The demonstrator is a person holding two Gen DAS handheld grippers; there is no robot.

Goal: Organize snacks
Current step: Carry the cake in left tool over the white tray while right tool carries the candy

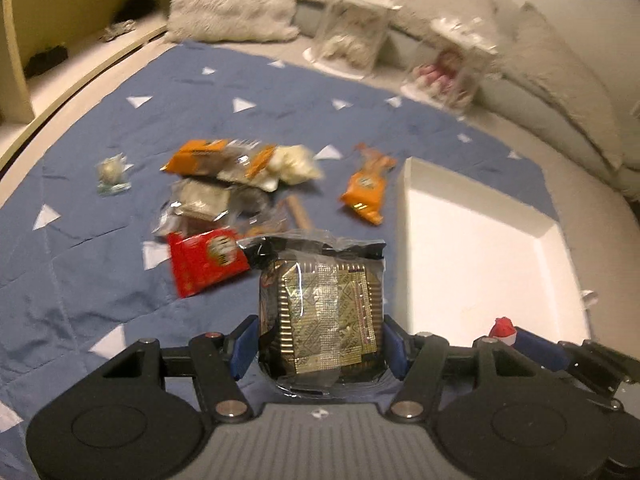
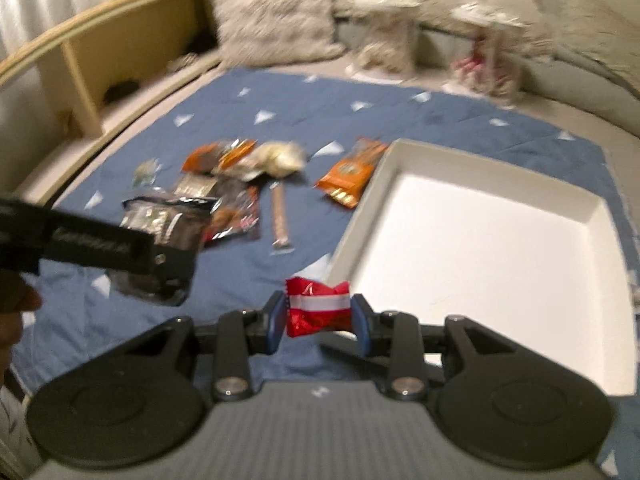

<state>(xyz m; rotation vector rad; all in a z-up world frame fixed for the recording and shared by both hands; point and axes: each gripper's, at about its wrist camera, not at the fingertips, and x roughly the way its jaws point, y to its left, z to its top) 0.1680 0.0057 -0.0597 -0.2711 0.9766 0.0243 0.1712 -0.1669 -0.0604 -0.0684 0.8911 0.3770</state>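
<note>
The left claw (image 1: 320,352) is clamped on a clear-wrapped gold biscuit pack (image 1: 324,316); the right claw (image 2: 318,322) pinches a red-and-white candy (image 2: 316,306). Both loads look lifted off the bed, the white box (image 2: 480,240) just ahead-right. Next: carry over its rim, then release.

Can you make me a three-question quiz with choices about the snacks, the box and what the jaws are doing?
1. Where is the white box?
A on the blue blanket
B on a shelf
C on a pillow

2. What colour is the candy in the right gripper?
A green
B red and white
C purple

3. What is the left gripper doing?
A hanging empty
B gripping a dark snack pack
C holding a spoon

Answers: 1 A, blanket shows around the box; 2 B, red wrapper with a white band; 3 B, its jaws press the pack's sides.
</note>
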